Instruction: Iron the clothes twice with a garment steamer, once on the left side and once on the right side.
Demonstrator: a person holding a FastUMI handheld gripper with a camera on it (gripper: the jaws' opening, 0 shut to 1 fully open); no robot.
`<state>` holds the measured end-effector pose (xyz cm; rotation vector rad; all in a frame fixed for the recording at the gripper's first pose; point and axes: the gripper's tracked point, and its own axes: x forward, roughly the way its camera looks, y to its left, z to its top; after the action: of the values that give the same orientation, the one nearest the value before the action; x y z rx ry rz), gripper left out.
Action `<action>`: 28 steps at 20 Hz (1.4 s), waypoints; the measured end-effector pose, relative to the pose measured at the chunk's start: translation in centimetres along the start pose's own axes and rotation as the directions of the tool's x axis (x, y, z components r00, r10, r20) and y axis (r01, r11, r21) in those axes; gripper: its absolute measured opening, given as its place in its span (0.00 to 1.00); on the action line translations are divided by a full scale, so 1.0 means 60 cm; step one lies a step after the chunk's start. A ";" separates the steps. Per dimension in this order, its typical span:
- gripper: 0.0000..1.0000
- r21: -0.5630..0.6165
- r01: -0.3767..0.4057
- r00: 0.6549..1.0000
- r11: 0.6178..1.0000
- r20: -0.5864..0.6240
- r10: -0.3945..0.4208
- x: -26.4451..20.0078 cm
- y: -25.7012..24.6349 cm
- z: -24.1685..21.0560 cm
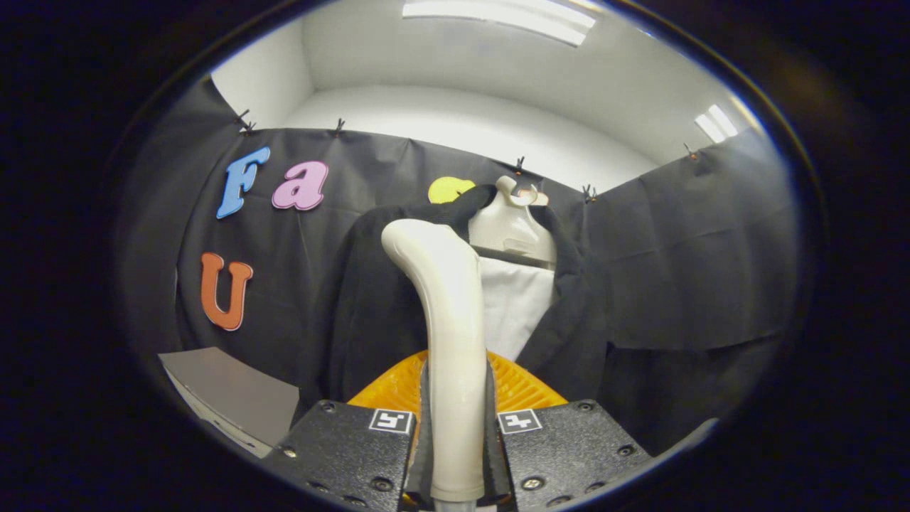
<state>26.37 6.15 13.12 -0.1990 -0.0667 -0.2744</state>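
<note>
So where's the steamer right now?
In the gripper view, the garment steamer stands upright, clamped between the gripper fingers, its head raised just before the left side of the dark jacket on the hanger.

A: Garment steamer (455,355): cream handle, upright between the fingers, clamped from both sides, top bending left toward the garment.

B: Head?

A: Rounded, just in front of dark jacket (384,306), left panel. Contact not discernible.

B: Jacket state?

A: Hanging on pale hanger (510,227), front open, white lining (513,306) showing. Hanging straight against the booth wall.
</note>
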 end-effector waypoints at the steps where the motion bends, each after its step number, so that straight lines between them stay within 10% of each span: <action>1: 0.31 -0.011 -0.001 1.000 1.000 -0.013 0.001 -0.001 0.002 -0.011; 28: 0.30 -0.102 -0.030 0.946 0.994 -0.325 -0.005 -0.131 -0.025 -0.267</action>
<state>19.05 3.55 -3.01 -0.2574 0.2769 -0.2955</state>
